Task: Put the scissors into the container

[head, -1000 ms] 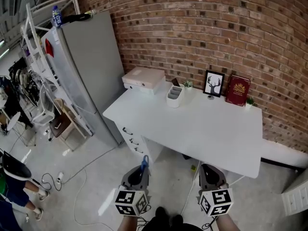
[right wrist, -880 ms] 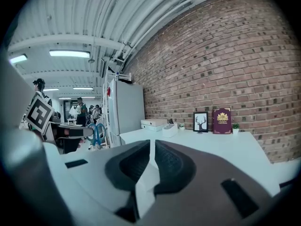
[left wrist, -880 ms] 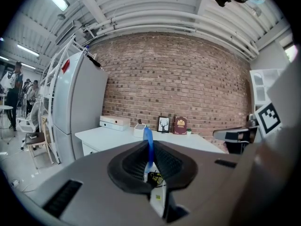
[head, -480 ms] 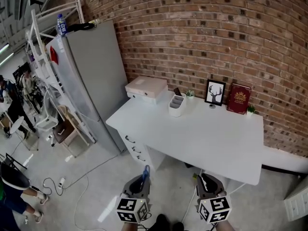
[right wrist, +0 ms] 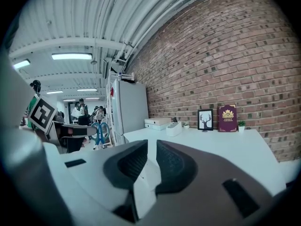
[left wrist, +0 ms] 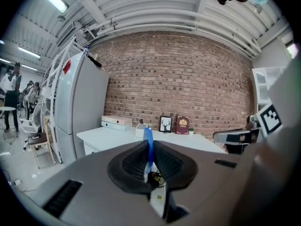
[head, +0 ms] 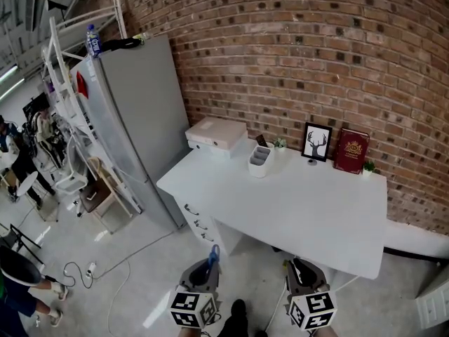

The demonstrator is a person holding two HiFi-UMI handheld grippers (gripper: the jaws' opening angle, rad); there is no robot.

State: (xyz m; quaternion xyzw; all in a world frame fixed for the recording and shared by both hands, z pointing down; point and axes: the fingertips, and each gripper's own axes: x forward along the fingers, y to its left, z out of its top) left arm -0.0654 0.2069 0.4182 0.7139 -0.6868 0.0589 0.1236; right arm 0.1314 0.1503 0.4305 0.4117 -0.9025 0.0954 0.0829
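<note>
My left gripper is shut on the blue scissors, whose handle sticks out past the jaws. In the left gripper view the scissors stand edge-on between the pads of the left gripper. The right gripper view shows their handle loops off to the left. The white container stands at the back of the white desk, far ahead of both grippers; it also shows as the container and the container. My right gripper hangs low before the desk, and the right gripper has its jaws together with nothing between them.
A white box, a deer picture, a red book and small plants line the brick wall. A tall grey cabinet and a white rack stand left of the desk. Cables lie on the floor; people stand far left.
The head view has drawn back and up a little, so the desk sits slightly lower right in frame. Both grippers stay low in front, the left still holding the scissors.
</note>
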